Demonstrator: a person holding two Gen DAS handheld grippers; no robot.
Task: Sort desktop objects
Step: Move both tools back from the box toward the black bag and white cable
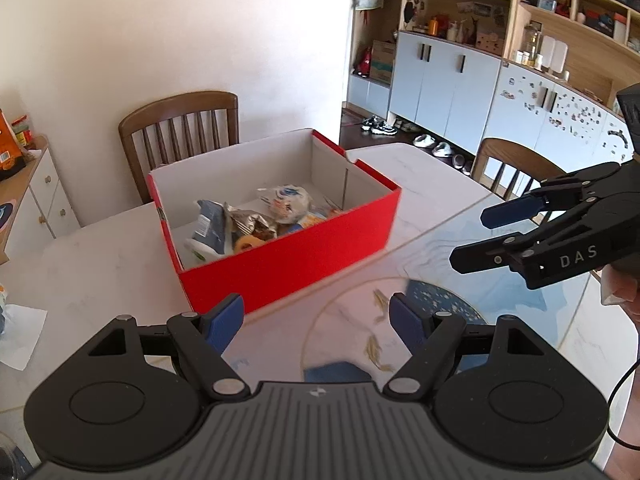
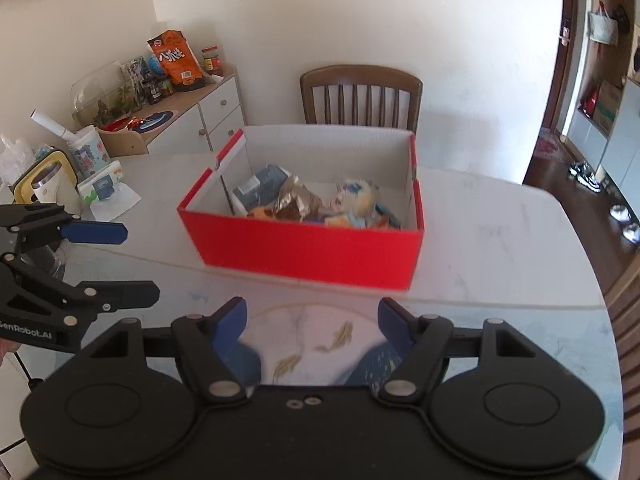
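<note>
Fingers (image 1: 232, 316) of both grippers apart, empty, red box (image 1: 304, 256) near wall hiding blurred wrappers (image 2: 296, 200)

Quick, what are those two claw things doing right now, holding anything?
Left gripper: open, holding nothing.
Right gripper: open, holding nothing.

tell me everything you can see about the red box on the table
The red box is an open, lidless cardboard carton, glossy red outside and plain white inside, with a notch cut in one side wall. It sits flat on the pale marble-look table, just in front of a wooden chair. Crumpled snack wrappers and packets lie piled on its floor. Neither gripper touches it.
</note>
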